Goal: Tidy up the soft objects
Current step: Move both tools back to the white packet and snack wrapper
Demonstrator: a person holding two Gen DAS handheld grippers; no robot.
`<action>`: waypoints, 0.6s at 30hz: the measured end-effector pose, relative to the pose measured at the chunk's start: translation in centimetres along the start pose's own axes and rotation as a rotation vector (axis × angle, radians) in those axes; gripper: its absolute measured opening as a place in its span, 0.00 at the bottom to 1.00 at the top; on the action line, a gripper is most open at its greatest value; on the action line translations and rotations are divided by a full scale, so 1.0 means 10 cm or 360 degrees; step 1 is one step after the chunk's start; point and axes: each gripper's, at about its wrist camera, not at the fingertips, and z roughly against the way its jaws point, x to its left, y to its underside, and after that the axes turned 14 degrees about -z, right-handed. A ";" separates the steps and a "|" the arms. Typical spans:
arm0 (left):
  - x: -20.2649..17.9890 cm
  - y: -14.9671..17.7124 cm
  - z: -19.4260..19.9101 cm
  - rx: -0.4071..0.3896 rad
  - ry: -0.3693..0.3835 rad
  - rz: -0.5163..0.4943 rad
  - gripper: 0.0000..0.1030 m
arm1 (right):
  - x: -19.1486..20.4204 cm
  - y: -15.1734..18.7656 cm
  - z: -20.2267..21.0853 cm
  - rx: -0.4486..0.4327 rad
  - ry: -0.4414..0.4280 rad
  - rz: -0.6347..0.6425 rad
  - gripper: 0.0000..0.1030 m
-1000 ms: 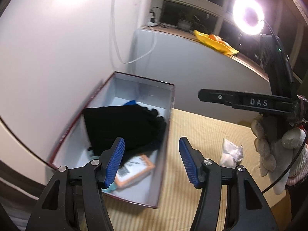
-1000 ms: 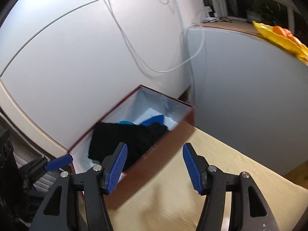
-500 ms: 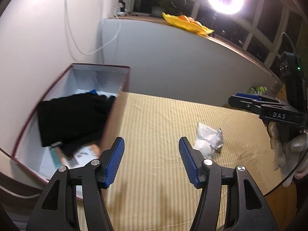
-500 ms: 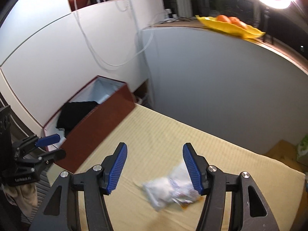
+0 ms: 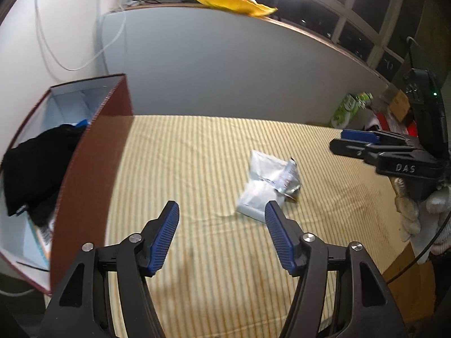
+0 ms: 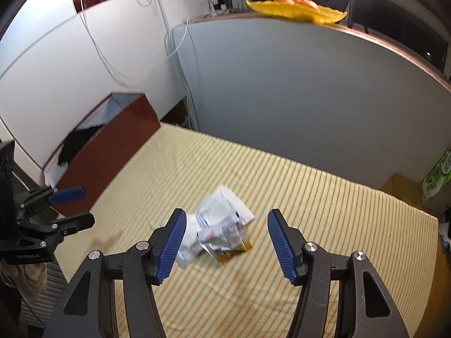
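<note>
Left wrist view is showing a dark red box [image 5: 93, 169] sitting at the left edge of the frame on a yellow striped tabletop [image 5: 197, 155]. Inside its pale interior a black garment [image 5: 31, 169] is lying heaped, with a bit of blue fabric [image 5: 82, 123] peeking out behind it near the upper wall and an orange-edged printed card [image 5: 45, 232] showing beneath it toward the lower left. A crumpled white and silver packet [image 5: 267, 183] is resting on the tabletop right of centre, well apart from the box. The left gripper [image 5: 221, 236] is hovering at the bottom centre with its jaws spread apart and nothing between them. The right gripper [image 5: 355, 143] is reaching in from the right edge.

From the right wrist view, the right gripper [image 6: 227, 242] is pointing down at the packet [image 6: 220, 231], which is lying just ahead of its wide-apart jaws, untouched. The box [image 6: 112, 146] is standing at the middle left with the black garment [image 6: 76, 143] visible inside. A yellow dish of oranges [image 6: 296, 8] is sitting on the ledge at the top.
</note>
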 end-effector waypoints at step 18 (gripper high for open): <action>0.05 0.06 -0.13 0.0042 0.0000 0.0018 0.61 | 0.16 -0.19 -0.75 0.0293 -0.0007 -0.0062 0.14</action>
